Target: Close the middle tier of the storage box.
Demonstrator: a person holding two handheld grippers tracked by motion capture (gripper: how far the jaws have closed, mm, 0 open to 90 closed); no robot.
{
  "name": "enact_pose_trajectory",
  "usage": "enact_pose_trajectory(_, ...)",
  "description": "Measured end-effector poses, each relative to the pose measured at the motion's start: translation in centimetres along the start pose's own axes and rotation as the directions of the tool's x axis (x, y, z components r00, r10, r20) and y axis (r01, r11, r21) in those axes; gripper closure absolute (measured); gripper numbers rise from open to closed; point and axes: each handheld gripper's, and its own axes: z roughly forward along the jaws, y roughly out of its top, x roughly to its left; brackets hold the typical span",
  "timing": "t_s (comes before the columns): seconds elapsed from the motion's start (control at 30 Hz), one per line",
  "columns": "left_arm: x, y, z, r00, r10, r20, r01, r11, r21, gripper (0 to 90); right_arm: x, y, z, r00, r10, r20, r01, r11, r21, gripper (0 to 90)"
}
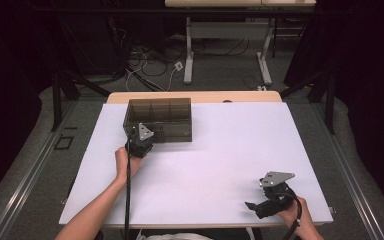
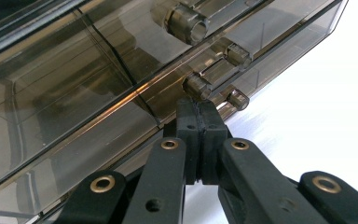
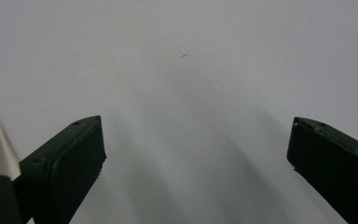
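A smoky translucent plastic box (image 1: 160, 117) with inner compartments stands at the back left of the white tabletop (image 1: 220, 150). My left gripper (image 1: 142, 140) rests against its front wall, held by a hand. In the left gripper view the pads of my left gripper (image 2: 201, 109) are pressed together with nothing between them, their tips just under a small cylindrical knob (image 2: 196, 87) on the box (image 2: 98, 70). My right gripper (image 1: 254, 195) lies near the front right of the table, jaws wide apart. Bare white surface lies between the jaws of my right gripper (image 3: 196, 140).
A wooden table edge (image 1: 195, 96) shows behind the white sheet. Beyond it are another table's legs (image 1: 188, 60) and loose cables (image 1: 145, 70) on the floor. Dark stands flank both sides.
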Motion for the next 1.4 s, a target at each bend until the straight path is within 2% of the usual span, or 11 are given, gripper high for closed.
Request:
enact_pose_trajectory(0.53, 0.0, 0.1, -0.1, 1.0, 0.001, 0.006, -0.001, 1.0, 0.001, 87.5, 0.1, 0.0, 0.0, 0.9999, -0.01, -0.011, 0.01, 1.0, 0.004, 3.5)
enact_pose_trajectory(0.67, -0.2, 0.2, -0.3, 1.0, 0.005, 0.005, -0.005, 0.9999, -0.009, 80.9, 0.1, 0.1, 0.1, 1.0, -0.006, -0.002, 0.006, 1.0, 0.001, 3.5)
enact_pose_trajectory(0.97, -0.2, 0.3, -1.2, 0.9977, -0.02, 0.065, 0.021, 0.9998, -0.008, 60.3, 0.1, 0.0, 0.1, 1.0, -0.003, -0.001, 0.003, 1.0, 0.0, 3.5)
enact_pose_trajectory(1.23, -0.2, 0.1, -2.2, 0.9938, -0.039, 0.104, 0.037, 0.999, 0.024, 46.0, 0.0, 0.0, 0.0, 1.0, -0.002, -0.004, 0.002, 1.0, 0.003, 3.5)
enact_pose_trajectory(1.4, -0.3, 0.2, -2.6, 0.9918, -0.047, 0.119, 0.041, 0.9974, 0.06, 36.9, 0.0, 0.0, 0.1, 1.0, 0.0, -0.005, 0.0, 1.0, 0.001, 3.5)
